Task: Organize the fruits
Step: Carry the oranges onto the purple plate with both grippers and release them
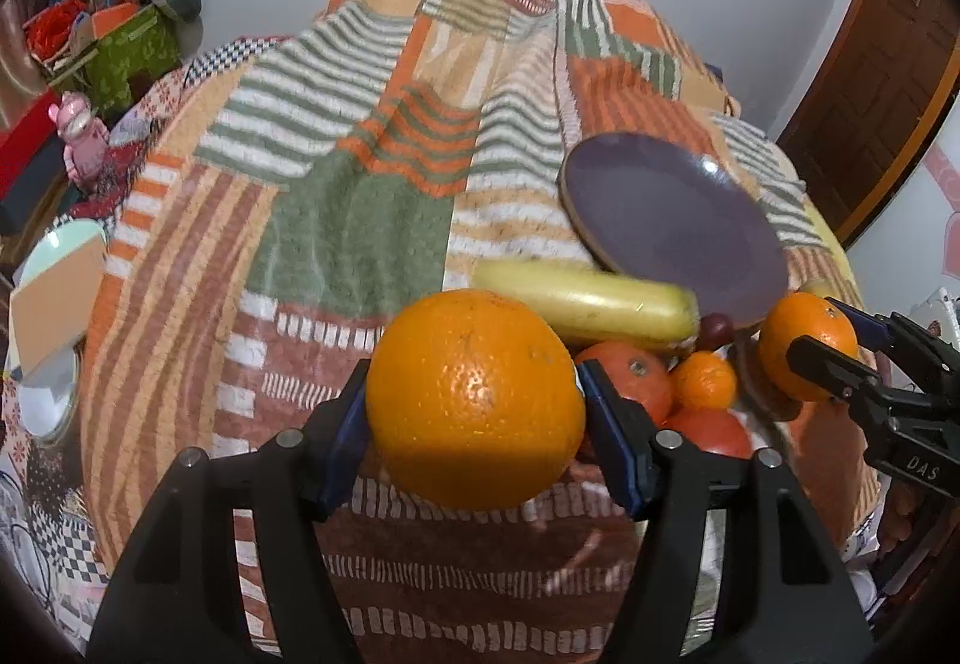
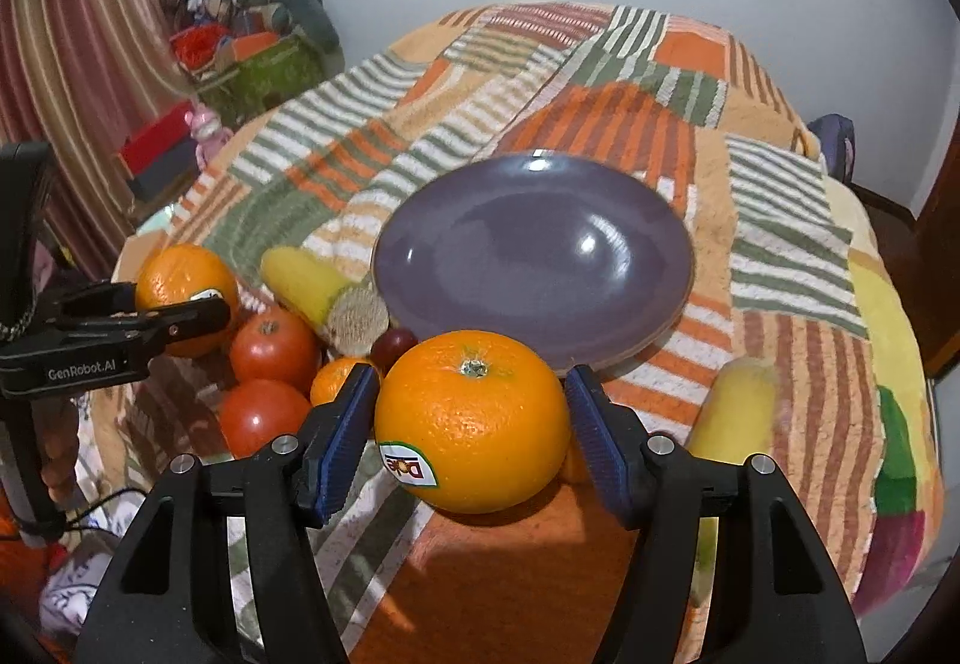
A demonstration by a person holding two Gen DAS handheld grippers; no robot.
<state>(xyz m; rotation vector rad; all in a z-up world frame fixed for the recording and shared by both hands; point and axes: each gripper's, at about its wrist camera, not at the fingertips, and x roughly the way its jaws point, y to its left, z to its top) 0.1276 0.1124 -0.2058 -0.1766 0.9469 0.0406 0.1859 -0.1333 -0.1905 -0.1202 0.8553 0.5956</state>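
My left gripper [image 1: 474, 400] is shut on a large orange [image 1: 474, 400], held above the patchwork blanket. My right gripper [image 2: 472, 421] is shut on a second orange with a Dole sticker [image 2: 472, 421]; it also shows at the right of the left wrist view [image 1: 807, 346]. An empty purple plate [image 2: 534, 256] lies just beyond the right gripper. Left of it lie a banana [image 2: 300, 283], two tomatoes [image 2: 273, 346], a small tangerine [image 2: 336, 379] and a dark grape [image 2: 393, 346]. The left gripper with its orange [image 2: 186, 298] shows at the left of the right wrist view.
A patchwork blanket [image 2: 600, 111] covers the surface. Another yellow fruit [image 2: 735, 412] lies right of the right gripper. A green box with clutter [image 2: 258, 69] and a pink toy [image 1: 81, 141] stand beyond the blanket's left edge. A wooden door [image 1: 870, 81] is at the right.
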